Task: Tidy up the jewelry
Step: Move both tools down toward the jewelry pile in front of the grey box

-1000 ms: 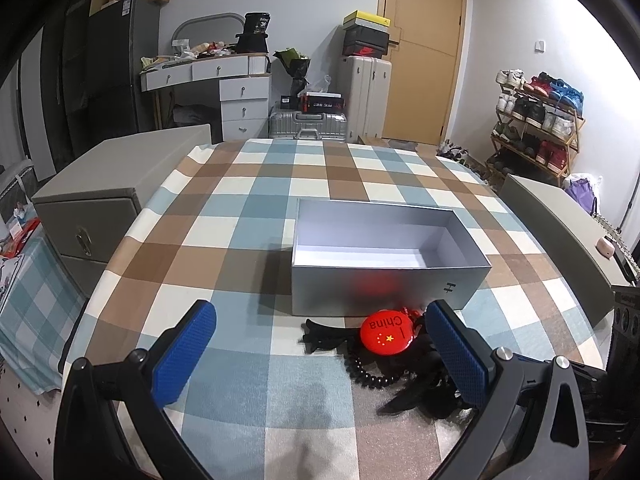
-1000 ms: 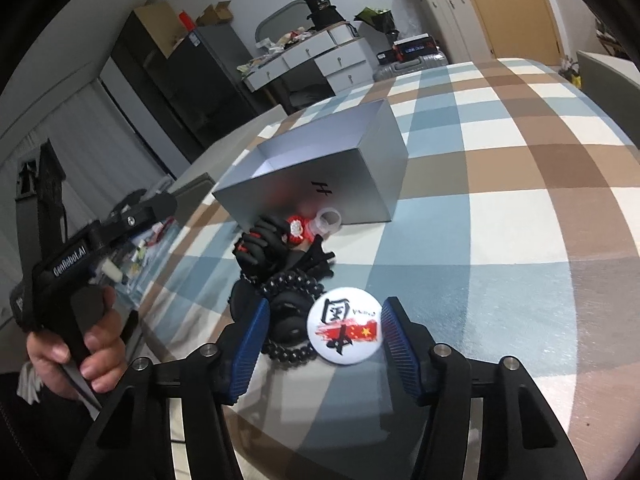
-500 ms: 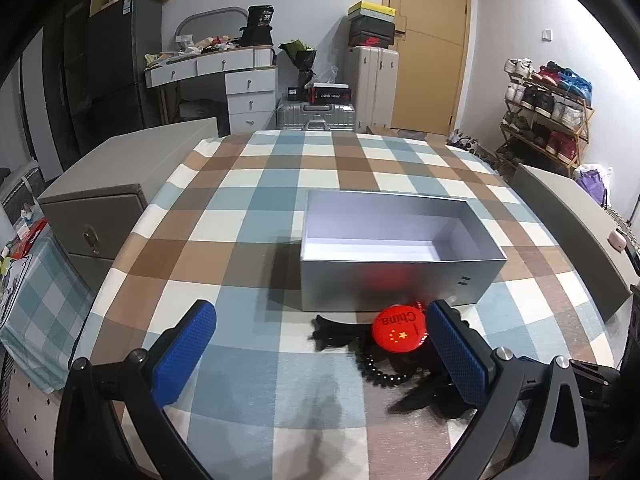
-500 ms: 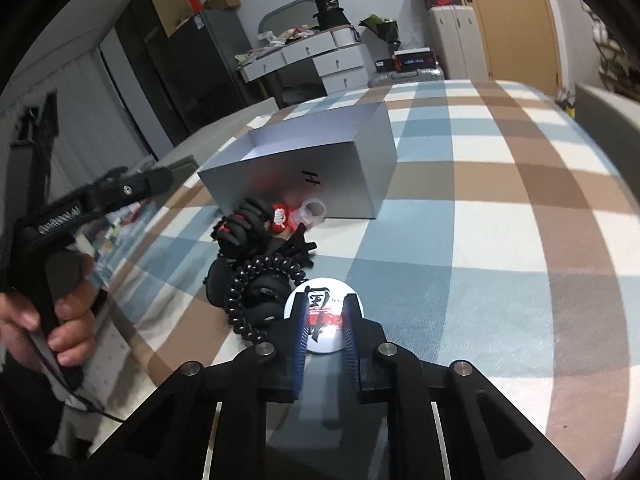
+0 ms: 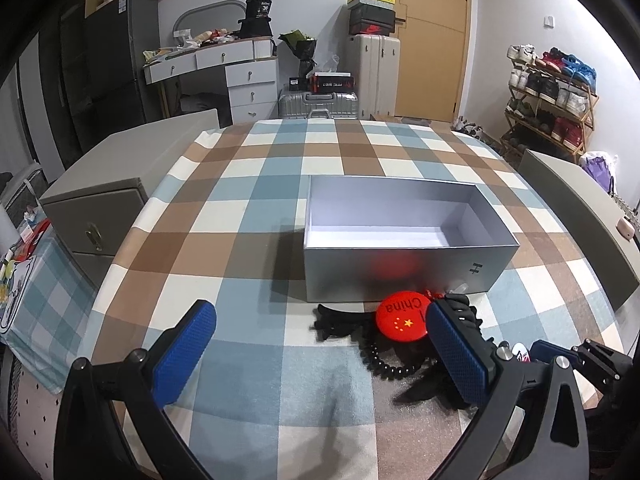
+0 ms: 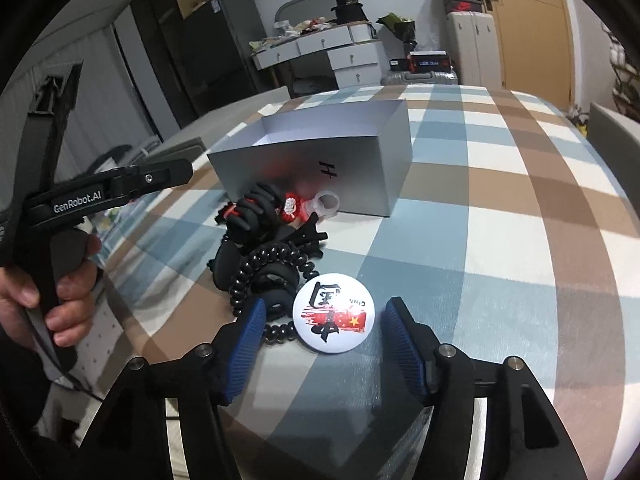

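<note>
An open silver box (image 5: 400, 268) stands empty on the checked tablecloth. A heap of jewelry lies in front of it: a red badge (image 5: 402, 318), a black coil hair tie (image 5: 380, 360) and black hair clips (image 5: 336, 322). My left gripper (image 5: 320, 316) is open above the cloth, its right pad beside the red badge. In the right wrist view a white badge (image 6: 334, 312) lies flat between the pads of my right gripper (image 6: 325, 314). The jaws are opening and the pads stand clear of the badge. A red beaded piece (image 6: 290, 208) and a clear ring (image 6: 328, 202) lie by the box (image 6: 352, 168).
A grey cabinet (image 5: 92, 208) stands off the table's left edge and a grey lid-like slab (image 5: 580, 216) runs along the right. A hand (image 6: 60, 300) holds the left gripper's handle at the left of the right wrist view. Bare cloth (image 6: 520, 240) lies to the right of the box.
The right gripper's jaws went from open to nearly shut over the white badge, then spread apart again. The badge stays flat on the cloth. The left gripper stayed open and barely shifted.
</note>
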Demonstrator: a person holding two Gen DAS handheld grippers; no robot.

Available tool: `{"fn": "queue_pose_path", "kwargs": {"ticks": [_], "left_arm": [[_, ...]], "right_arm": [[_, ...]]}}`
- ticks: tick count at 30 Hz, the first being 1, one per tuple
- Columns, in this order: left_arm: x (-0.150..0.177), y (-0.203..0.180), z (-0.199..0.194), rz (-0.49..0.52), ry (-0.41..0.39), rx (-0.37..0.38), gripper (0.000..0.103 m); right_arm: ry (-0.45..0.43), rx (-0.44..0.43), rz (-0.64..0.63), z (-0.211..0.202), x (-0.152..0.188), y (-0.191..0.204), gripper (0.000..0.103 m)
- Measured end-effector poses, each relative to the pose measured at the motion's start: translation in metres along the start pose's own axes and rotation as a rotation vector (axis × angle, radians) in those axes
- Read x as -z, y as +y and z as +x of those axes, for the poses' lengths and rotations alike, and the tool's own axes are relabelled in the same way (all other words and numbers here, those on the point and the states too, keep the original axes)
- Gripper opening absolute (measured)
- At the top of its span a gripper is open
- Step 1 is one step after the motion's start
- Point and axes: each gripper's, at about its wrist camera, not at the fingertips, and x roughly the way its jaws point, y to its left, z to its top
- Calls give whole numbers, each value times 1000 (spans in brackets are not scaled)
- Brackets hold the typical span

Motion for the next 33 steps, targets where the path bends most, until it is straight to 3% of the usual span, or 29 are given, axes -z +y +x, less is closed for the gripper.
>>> {"fn": "queue_pose_path", "kwargs": {"ticks": [4,5,6,13,19,26,33], "left_arm": [[-1,-1,1,2,1,1,102],[-1,-1,1,0,2,2,102],[-1,-1,1,-1,1,3,102],[-1,0,3,-10,-2,7,102],[-1,5,6,-16,8,24,102],[-7,-1,21,23,88,161,102],[-10,-11,40,113,166,251,101]], "right_arm": [[-4,19,-37,0,3,2,56],[-4,45,-54,0,4,3,45],[-5,54,-65,-1,5,3,43],[0,104,-140,-3,9,11,42],[-25,104,-114,-10,8,8,42],[-108,78,-41,-28,-7,-5,42],[-155,62,2,-36,-18,-11,42]]}}
